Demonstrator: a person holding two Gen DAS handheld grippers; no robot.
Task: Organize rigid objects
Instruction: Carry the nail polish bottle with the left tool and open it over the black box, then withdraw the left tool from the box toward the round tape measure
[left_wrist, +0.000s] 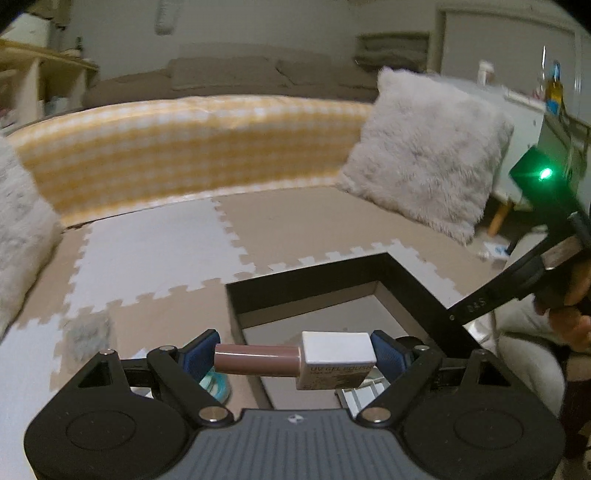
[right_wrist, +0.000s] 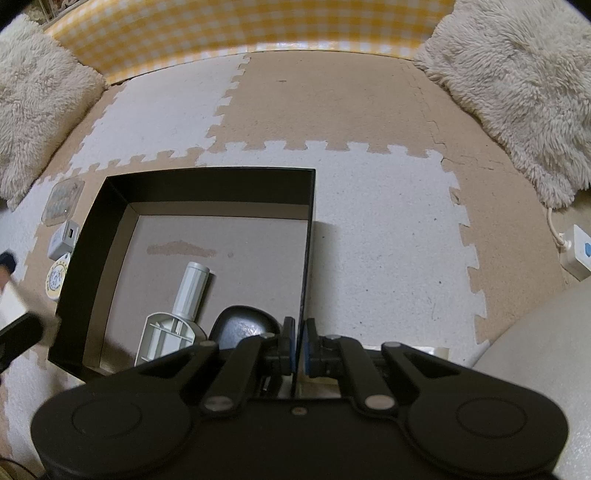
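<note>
In the left wrist view I am carrying a nail polish bottle crosswise at the lower centre of the frame. My left gripper is clamping it end to end, one blue pad on the brown cap at left and the other on the white square body at right. Behind it, at centre right, the black box is sitting open on the foam floor mat. The bottle looks small, light, stiff and probably glass, so slippery and breakable; gripping across the flat body would likely hold more surely.

In the right wrist view, my right gripper at lower centre is pinching the box's thin right wall, jaws closed on it. Inside the box, lower left, a white handled tool and a dark rounded object are lying.
</note>
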